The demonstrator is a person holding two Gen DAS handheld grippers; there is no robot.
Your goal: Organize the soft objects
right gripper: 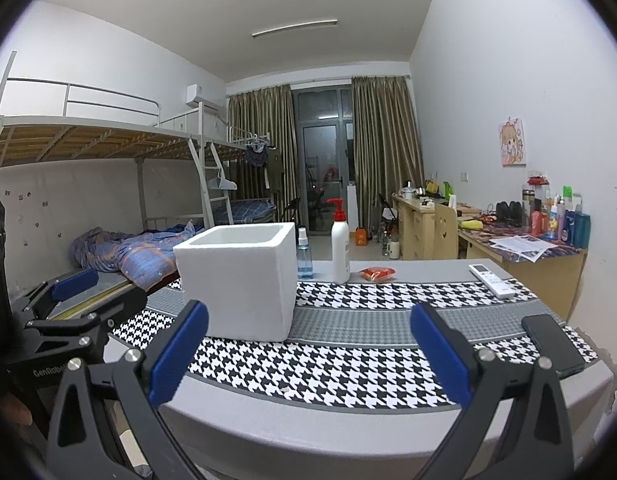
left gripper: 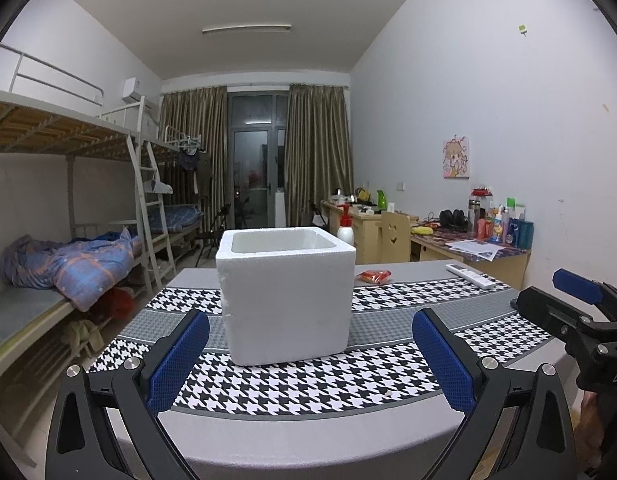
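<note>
Now we are holding left gripper (left gripper: 310,364) and right gripper (right gripper: 308,360) with fingers spread, empty; judging red packet (right gripper: 377,273) light, crinkly, squashable — pinching mid-body; foam box (left gripper: 286,292) brittle.

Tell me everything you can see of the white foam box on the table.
The white foam box is a thick-walled cube of what looks like polystyrene, lidless, its top open; the visible upper inside is bare white. It stands upright on the houndstooth table cover, turned corner-on in the right wrist view. Neither gripper touches it; a spray bottle stands just behind it.
</note>
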